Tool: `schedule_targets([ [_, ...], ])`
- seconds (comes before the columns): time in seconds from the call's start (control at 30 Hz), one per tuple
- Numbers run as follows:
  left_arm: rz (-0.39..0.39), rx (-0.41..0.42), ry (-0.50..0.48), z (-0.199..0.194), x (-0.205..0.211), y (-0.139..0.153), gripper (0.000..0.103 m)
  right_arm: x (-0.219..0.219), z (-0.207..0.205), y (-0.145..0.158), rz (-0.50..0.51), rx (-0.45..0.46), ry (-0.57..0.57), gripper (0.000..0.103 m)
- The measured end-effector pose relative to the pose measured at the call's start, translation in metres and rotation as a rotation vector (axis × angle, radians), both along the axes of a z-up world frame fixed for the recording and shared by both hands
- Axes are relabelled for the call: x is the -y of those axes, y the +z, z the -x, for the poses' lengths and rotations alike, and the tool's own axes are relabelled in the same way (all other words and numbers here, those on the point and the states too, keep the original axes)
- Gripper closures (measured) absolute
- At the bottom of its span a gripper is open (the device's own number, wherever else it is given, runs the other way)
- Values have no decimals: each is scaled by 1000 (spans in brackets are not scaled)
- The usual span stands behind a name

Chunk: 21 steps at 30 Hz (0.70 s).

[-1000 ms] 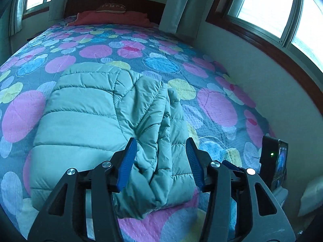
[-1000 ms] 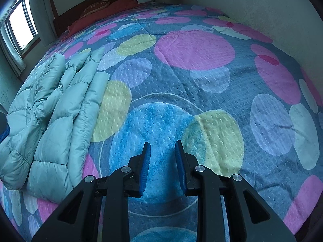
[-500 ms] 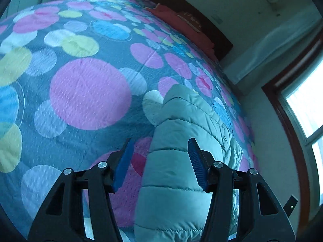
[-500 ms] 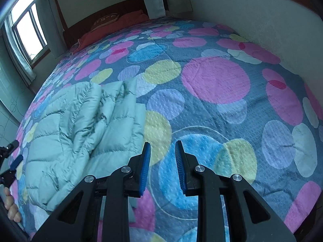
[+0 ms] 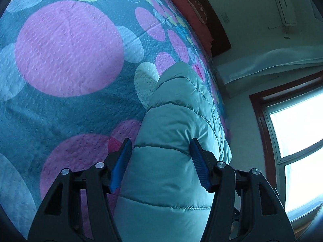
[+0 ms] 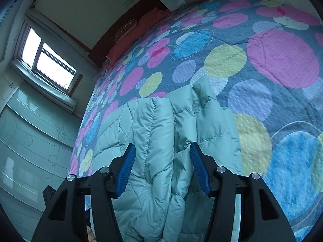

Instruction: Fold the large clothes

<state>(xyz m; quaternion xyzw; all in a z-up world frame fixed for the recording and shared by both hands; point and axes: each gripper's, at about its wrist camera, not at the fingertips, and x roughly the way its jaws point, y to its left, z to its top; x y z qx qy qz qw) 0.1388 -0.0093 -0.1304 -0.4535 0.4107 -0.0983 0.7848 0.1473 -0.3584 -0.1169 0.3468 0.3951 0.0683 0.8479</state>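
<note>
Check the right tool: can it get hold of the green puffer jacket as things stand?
Probably yes. The right tool has just been opening, its jaws now straddle a bunched fold of the jacket on the bedspread, and nothing lies between them and the fabric.

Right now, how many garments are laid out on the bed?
1: a pale green puffer jacket on the spotted bedspread, partly folded, lying near the bed's edge. It also fills the left wrist view. Anything beneath it would be hidden.
</note>
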Motion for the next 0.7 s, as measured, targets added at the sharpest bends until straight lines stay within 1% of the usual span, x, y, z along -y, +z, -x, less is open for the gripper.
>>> schedule_targets([
  [0.13, 1, -3, -2, -4, 2, -3, 44, 0, -7, -13, -37, -23, -8, 48],
  [0.23, -3, -2, -7, -5, 4, -4, 43, -1, -8, -19, -34, -28, -9, 60],
  [0.27, -5, -1, -7, -5, 5, -5, 43, -2, -9, -20, -37, -27, -8, 65],
  [0.3, -5, -2, -8, -6, 5, -5, 43, -2, -9, -21, -37, -28, -6, 66],
  [0.37, -1, -4, -8, -8, 6, -7, 43, -3, -10, -21, -31, -23, -2, 74],
  [0.4, -2, -4, -11, -8, 7, -7, 43, -3, -10, -22, -29, -20, 2, 77],
  [0.47, -6, -4, -15, -9, 8, -8, 42, -3, -9, -22, -24, -8, 6, 87],
  [0.53, 1, -9, -15, -10, 7, -8, 42, -3, -7, -19, -24, 9, 2, 93],
  [0.6, -5, -8, -22, -9, 8, -3, 42, 0, -2, -10, -17, 33, -14, 96],
  [0.7, -5, 24, -23, -4, 10, 9, 42, 10, 8, 4, 3, 68, -36, 97],
])
